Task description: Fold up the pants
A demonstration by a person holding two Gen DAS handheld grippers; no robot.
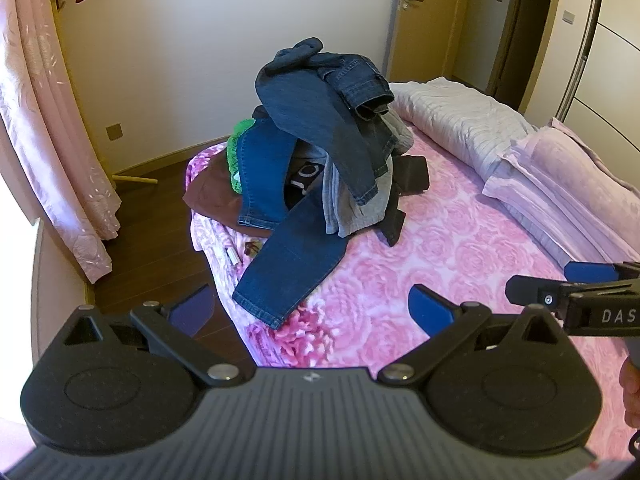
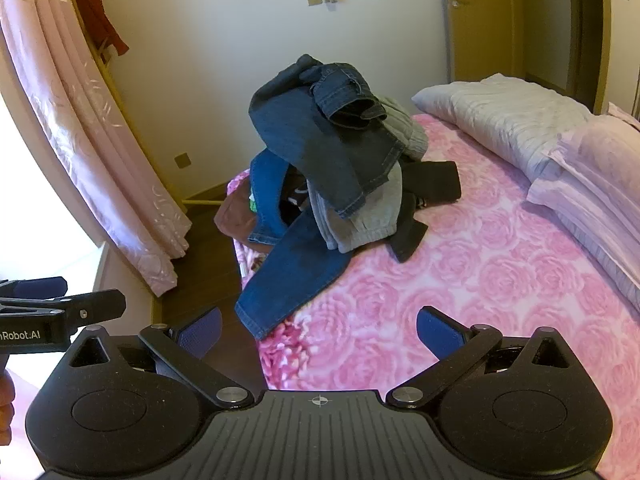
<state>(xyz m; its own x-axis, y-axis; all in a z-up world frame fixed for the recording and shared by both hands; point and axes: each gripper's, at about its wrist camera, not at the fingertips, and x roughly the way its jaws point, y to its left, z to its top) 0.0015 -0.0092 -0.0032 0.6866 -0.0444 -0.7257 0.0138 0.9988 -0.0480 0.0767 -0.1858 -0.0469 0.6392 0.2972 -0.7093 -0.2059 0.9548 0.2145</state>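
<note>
A heap of pants (image 1: 320, 152) sits on the far left corner of the pink rose bedspread (image 1: 460, 248). Dark blue jeans (image 1: 312, 108) lie on top. Brighter blue jeans (image 1: 292, 272) trail one leg toward me, its hem near the bed edge. Grey sweatpants (image 1: 360, 204) and black pants (image 1: 412, 172) poke out on the right. My left gripper (image 1: 312, 308) is open and empty, hovering over the bed's near edge just short of that hem. My right gripper (image 2: 320, 330) is also open and empty, level with the left one. The same heap (image 2: 328, 160) fills the middle of the right wrist view.
A green garment (image 1: 236, 148) and a brown one (image 1: 212, 200) hang off the bed corner. A folded grey quilt (image 1: 460, 120) and pink pillows (image 1: 568, 184) line the right side. Pink curtains (image 1: 52, 140) and dark wood floor (image 1: 160, 232) are on the left.
</note>
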